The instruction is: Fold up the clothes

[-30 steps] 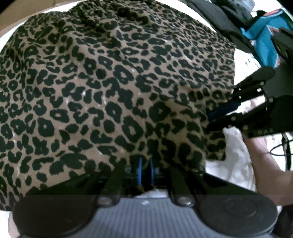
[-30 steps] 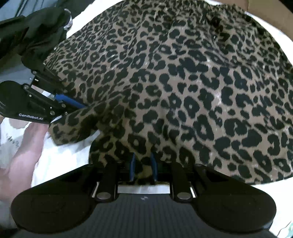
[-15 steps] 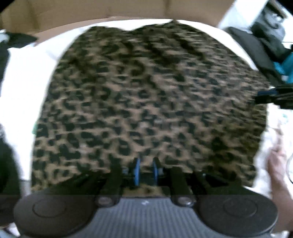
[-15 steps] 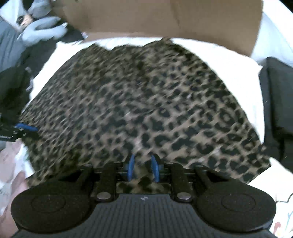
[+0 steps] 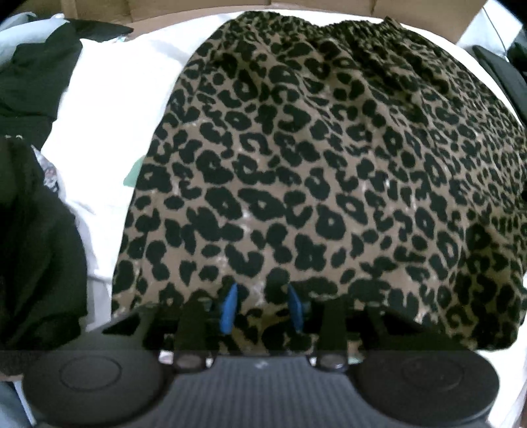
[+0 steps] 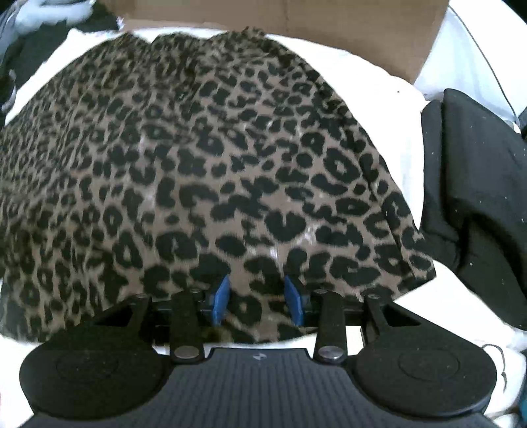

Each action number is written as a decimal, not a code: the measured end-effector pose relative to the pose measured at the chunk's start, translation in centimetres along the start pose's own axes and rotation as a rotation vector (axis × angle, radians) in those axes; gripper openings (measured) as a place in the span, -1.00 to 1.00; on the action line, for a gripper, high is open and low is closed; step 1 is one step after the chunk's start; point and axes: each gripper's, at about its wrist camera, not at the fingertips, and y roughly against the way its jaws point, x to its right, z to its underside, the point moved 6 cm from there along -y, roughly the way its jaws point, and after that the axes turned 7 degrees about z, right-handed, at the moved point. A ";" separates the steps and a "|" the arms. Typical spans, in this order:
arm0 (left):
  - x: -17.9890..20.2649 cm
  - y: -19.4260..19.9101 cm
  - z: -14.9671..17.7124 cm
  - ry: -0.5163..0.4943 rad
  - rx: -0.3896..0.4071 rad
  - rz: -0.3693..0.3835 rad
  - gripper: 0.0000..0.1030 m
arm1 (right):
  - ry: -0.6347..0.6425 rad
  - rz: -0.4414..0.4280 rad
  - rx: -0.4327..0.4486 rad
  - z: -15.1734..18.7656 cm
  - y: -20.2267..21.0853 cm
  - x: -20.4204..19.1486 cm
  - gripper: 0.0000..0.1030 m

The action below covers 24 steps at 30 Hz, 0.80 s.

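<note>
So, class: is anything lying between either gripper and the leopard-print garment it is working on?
Nothing visible. The leopard-print garment lies directly between the blue pads of the left gripper and the right gripper; both jaws have just been opening, with gaps showing beside the cloth.

The leopard-print skirt (image 5: 329, 171) lies spread on the white bedding (image 5: 108, 108). Behind the skirt stands a cardboard box (image 6: 329, 29). In the right wrist view a folded garment (image 6: 477, 184) lies right of the skirt; in the left wrist view piled clothes (image 5: 36, 214) lie left of it.
</note>
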 end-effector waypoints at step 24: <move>-7.3 5.4 3.4 0.224 0.146 -0.079 -0.11 | -0.148 0.034 0.046 -0.7 6.5 3.5 -0.16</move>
